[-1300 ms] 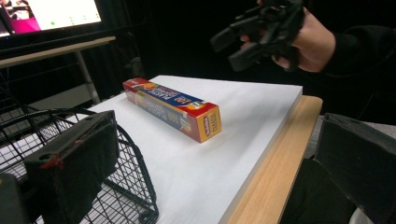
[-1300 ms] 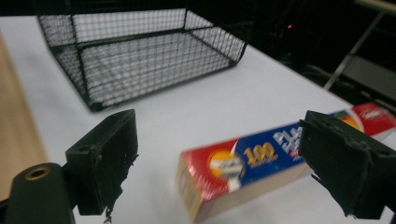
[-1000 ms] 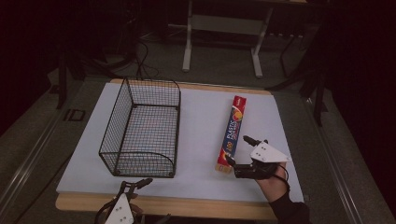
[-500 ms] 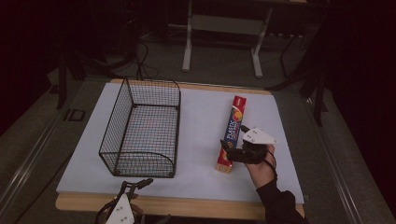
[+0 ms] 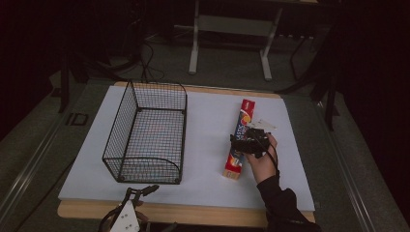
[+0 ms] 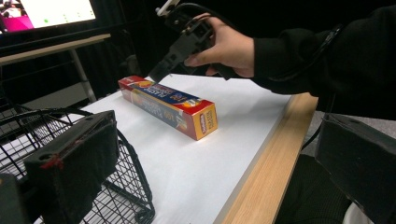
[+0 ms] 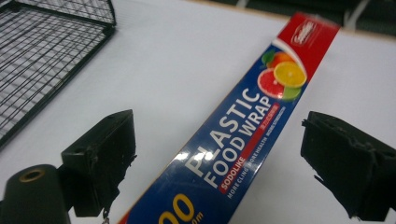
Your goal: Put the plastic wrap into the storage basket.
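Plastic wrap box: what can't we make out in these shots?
- Plastic food wrap box, right gripper view: its near end is cut off by the bottom edge; the small print is blurred.
- High view: the right gripper and hand cover the box's middle; the lettering is too small.
- Left gripper view: whether the right gripper touches the box cannot be told.

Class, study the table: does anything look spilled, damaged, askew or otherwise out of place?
Nothing stands out. The plastic wrap box lies flat and intact on the white sheet, and the wire basket stands upright and empty beside it. The open right gripper straddles the box.
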Available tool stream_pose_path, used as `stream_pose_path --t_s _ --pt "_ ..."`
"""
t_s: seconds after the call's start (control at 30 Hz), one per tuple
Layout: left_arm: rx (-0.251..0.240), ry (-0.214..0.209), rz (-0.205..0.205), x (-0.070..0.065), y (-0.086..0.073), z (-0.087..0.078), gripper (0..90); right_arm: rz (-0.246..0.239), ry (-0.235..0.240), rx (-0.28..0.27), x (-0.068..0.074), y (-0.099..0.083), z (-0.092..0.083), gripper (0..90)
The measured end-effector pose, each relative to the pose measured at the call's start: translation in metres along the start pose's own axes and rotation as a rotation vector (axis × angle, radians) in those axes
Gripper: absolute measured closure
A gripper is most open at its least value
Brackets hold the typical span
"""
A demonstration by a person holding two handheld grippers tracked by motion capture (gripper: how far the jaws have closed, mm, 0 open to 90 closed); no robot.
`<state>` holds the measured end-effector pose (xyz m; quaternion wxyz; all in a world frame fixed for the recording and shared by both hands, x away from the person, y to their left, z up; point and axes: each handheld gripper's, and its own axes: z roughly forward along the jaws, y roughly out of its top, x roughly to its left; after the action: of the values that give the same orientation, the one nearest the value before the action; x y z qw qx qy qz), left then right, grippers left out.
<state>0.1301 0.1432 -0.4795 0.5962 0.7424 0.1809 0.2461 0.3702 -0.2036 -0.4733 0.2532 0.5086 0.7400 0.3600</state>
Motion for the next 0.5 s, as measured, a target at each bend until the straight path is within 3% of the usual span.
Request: stream_pose_path --t_s 0.2,0.3,0.5 --pt "-0.002 -0.004 -0.002 0.000 0.000 0.000 0.3 0.054 0.000 0.079 -0.005 0.008 0.014 10.7" --pt "0.000 -0.004 0.000 0.000 0.000 0.000 0.3 0.065 -0.032 0.110 -0.007 0.011 0.020 13.4" --pt "0.002 -0.006 0.001 0.000 0.000 0.000 0.3 0.136 -0.087 0.191 -0.014 0.023 0.033 14.0"
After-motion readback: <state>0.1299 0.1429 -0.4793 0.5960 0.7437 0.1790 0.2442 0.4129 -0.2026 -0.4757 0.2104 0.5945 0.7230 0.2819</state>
